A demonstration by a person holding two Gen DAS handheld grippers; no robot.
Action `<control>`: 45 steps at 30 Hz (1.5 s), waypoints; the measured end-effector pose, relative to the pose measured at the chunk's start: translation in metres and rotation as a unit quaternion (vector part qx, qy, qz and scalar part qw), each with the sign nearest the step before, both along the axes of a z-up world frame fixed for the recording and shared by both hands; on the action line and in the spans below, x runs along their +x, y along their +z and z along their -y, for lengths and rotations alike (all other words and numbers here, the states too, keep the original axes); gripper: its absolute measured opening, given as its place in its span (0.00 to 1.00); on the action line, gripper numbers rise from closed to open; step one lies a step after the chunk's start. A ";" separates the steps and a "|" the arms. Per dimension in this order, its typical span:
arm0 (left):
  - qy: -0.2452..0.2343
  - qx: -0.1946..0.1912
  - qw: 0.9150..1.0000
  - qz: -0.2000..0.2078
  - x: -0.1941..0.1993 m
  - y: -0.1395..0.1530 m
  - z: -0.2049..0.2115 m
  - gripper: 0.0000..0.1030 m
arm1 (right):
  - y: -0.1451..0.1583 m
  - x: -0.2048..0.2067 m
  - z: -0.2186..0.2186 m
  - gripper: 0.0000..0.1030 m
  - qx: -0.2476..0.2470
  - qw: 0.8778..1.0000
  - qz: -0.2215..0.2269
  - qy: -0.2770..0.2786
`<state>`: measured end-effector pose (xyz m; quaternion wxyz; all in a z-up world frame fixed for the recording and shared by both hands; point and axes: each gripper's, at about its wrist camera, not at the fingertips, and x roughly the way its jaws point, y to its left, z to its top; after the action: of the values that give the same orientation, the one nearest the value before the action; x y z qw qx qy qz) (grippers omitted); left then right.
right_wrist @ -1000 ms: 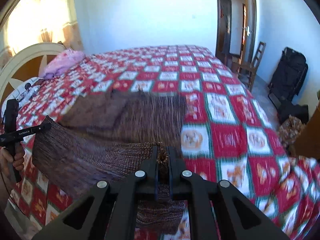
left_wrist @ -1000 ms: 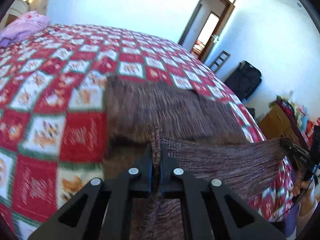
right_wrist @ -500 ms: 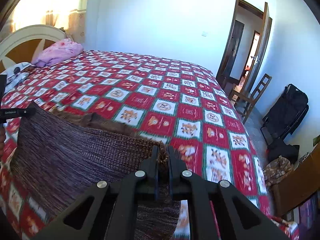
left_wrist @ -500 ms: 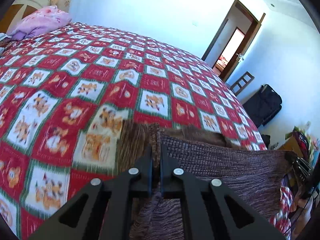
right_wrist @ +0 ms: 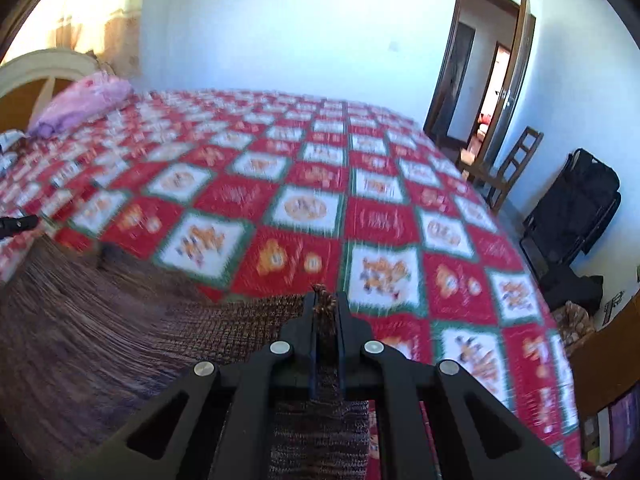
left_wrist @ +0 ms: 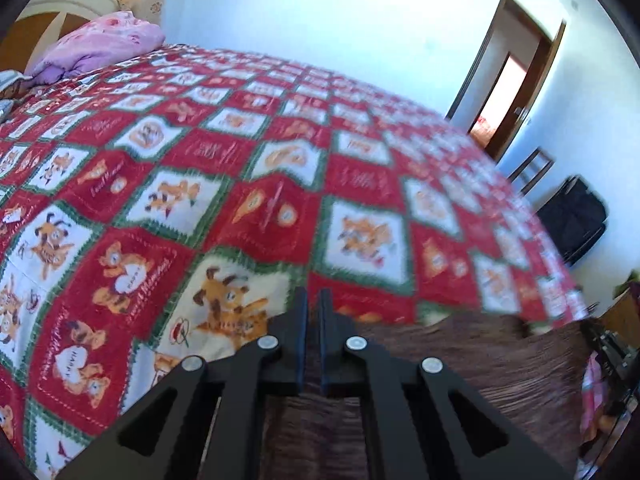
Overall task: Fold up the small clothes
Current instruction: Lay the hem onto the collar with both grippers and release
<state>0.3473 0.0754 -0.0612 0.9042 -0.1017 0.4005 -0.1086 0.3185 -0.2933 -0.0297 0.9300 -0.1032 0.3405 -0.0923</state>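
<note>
Right now we hold a brown knitted garment (right_wrist: 120, 340) by two points along one edge, one gripper at each. Our right gripper (right_wrist: 326, 308) is clamped on a bunched corner of it; a tuft of knit pokes up between the closed fingers. Our left gripper (left_wrist: 313, 304) shows its fingers drawn nearly together with only a thin slit between them, and the brown knitted garment (left_wrist: 500, 360) runs beneath and behind them, so we judge it is pinched there too, though the fabric in the slit itself is hard to make out.

Moving outward, the held edge stretches sideways between the two grippers, its long axis running left to right, and the cloth hangs below and toward us. In the right wrist view it spreads away to the left of the fingers; in the left wrist view it spreads to the right.

Ahead of both sets of fingers lies the red, white and green patchwork bedspread (right_wrist: 392, 216), the surface the next move has to reach. Neither hand looks nearer to it.

At the far end a pink pillow (left_wrist: 96, 46) rests by the headboard.
</note>
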 end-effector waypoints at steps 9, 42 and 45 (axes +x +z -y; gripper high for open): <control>0.008 0.013 1.000 -0.028 0.008 -0.015 0.000 0.06 | -0.044 0.021 0.025 0.06 -0.033 0.996 -0.067 -0.047; 0.000 0.160 0.986 0.036 -0.179 -0.017 0.028 0.63 | -0.057 -0.198 -0.014 0.09 0.093 0.995 0.006 -0.023; 0.004 0.161 0.986 0.039 -0.178 -0.019 0.026 0.66 | -0.056 -0.200 -0.010 0.09 0.104 0.994 0.011 -0.021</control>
<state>0.1695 0.0495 -0.0800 0.9241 0.0479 0.3768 -0.0431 0.1185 -0.2833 -0.0860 0.9371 0.0020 0.3403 -0.0772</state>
